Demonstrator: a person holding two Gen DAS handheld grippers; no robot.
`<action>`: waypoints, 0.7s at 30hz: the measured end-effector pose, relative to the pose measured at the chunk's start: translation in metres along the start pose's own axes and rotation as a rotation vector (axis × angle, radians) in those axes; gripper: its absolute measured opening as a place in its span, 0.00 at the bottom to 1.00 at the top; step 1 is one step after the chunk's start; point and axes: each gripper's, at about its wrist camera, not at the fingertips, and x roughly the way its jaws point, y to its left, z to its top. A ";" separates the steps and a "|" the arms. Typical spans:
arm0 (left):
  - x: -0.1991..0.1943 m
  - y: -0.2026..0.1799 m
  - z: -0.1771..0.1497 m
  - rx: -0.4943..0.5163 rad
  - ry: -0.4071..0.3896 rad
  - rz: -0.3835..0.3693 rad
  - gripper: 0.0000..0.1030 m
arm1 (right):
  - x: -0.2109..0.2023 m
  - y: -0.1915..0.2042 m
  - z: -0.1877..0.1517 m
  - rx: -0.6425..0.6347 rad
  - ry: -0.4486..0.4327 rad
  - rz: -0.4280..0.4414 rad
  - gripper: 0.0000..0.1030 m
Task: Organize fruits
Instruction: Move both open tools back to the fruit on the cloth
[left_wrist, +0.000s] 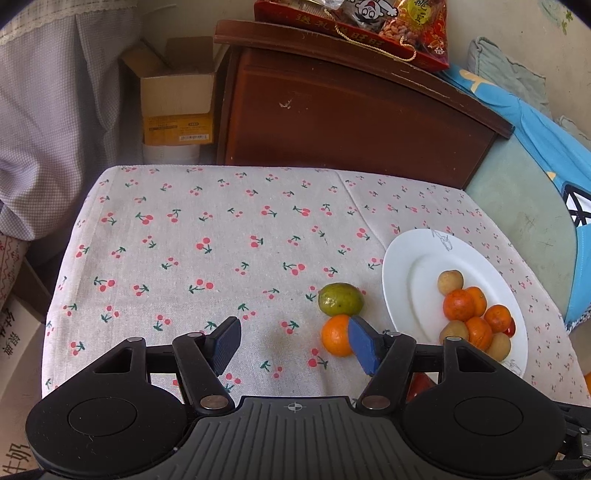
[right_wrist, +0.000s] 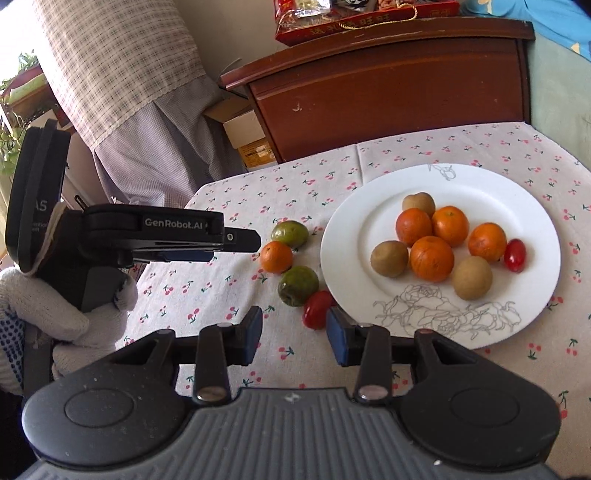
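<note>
In the left wrist view my left gripper (left_wrist: 295, 343) is open over the cherry-print cloth, with nothing between its pads. A loose orange (left_wrist: 334, 334) lies just beside its right finger, a green fruit (left_wrist: 340, 299) right behind the orange. In the right wrist view my right gripper (right_wrist: 294, 336) is open and low over the cloth. A red cherry tomato (right_wrist: 316, 309) lies just ahead of its right fingertip, untouched. Behind it lie a green fruit (right_wrist: 298, 285), the orange (right_wrist: 276, 256) and another green fruit (right_wrist: 290, 233). The left gripper (right_wrist: 243, 242) hovers by that orange.
A white plate (right_wrist: 480, 184), seen also in the left wrist view as the plate (left_wrist: 406, 258), holds several oranges, brown fruits and a cherry tomato. A dark wooden cabinet (left_wrist: 351, 122) stands behind the table, a cardboard box (left_wrist: 177, 96) beside it. A white-gloved hand (right_wrist: 74, 317) holds the left gripper.
</note>
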 end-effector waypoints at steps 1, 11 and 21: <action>0.001 0.000 -0.001 -0.002 0.003 -0.002 0.61 | 0.002 0.001 -0.001 -0.002 0.004 -0.003 0.39; 0.011 -0.005 -0.002 -0.003 0.019 -0.024 0.60 | 0.016 0.003 -0.006 -0.042 -0.013 -0.065 0.37; 0.022 -0.017 -0.006 0.032 0.024 -0.047 0.58 | 0.027 0.006 -0.007 -0.077 -0.031 -0.089 0.34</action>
